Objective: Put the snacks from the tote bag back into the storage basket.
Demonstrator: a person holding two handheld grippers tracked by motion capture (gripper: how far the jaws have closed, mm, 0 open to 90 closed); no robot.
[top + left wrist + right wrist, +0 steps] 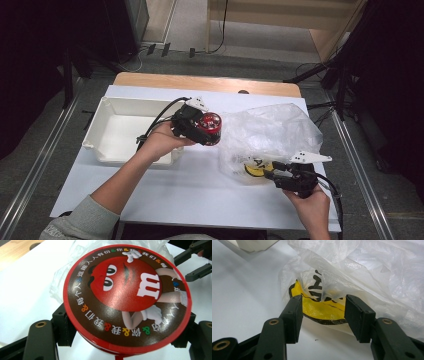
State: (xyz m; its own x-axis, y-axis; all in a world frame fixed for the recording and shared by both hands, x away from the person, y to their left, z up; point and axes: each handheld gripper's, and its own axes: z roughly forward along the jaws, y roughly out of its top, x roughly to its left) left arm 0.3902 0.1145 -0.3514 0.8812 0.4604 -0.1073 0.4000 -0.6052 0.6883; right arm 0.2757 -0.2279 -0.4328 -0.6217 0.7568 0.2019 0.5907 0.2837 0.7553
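Note:
A round red tin [210, 127] with a brown lid and a red cartoon candy face [125, 293] is held above the table, my left gripper [202, 131] shut on its sides. It hangs between the white bin [120, 106] and a crumpled clear plastic bag [270, 132]. Inside the bag's near edge lies a yellow and black item [254, 169], also seen under the film [322, 308]. My right gripper [273, 170] stands open at that edge, its jaws on either side of the yellow item [322, 317] without touching it.
The white bin sits at the table's left, its inside bare as far as seen. The white tabletop [190, 192] has free room in front. A wooden strip [205, 82] runs along the far edge. Metal rails flank the table.

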